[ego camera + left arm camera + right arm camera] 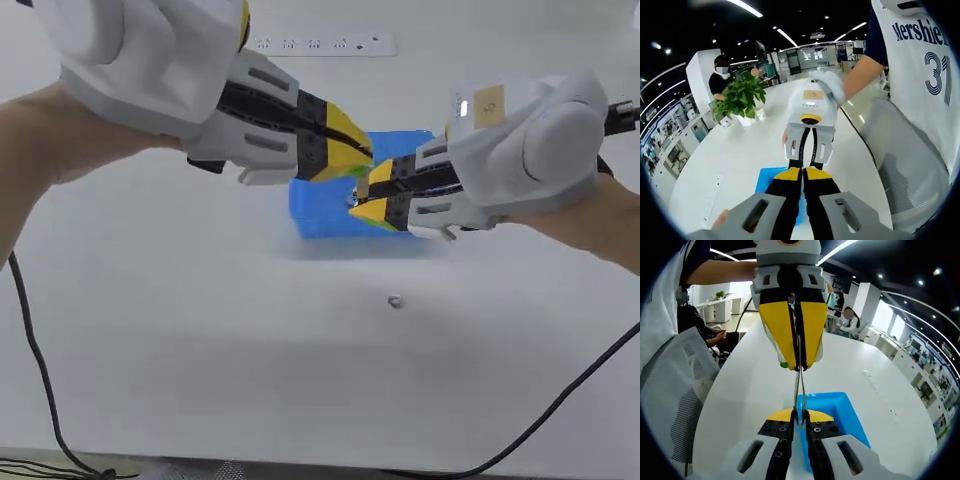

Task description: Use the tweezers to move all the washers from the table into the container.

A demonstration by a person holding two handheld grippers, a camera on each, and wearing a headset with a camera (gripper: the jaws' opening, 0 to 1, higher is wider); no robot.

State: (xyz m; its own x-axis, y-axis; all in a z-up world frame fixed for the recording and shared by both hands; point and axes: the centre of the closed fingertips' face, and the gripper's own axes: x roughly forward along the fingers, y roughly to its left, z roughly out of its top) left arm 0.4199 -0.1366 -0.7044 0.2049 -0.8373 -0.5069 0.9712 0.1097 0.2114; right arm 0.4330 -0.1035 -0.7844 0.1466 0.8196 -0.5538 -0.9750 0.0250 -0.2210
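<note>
Right, white table (200, 330): black cable (30, 350) trails off the near edge, and one washer (395, 300) lies loose on the surface. Blue container (325, 220) sits just beyond the washer, with a power strip (320, 44) at the far edge. Room is large and open-plan, with strip ceiling lights, a mesh chair (905, 165) and a potted plant (740, 97). Right gripper (368, 200) and left gripper (355, 155) meet tip to tip over the container. Both jaw pairs are clamped on the tweezers (799, 390), which span between them.
</note>
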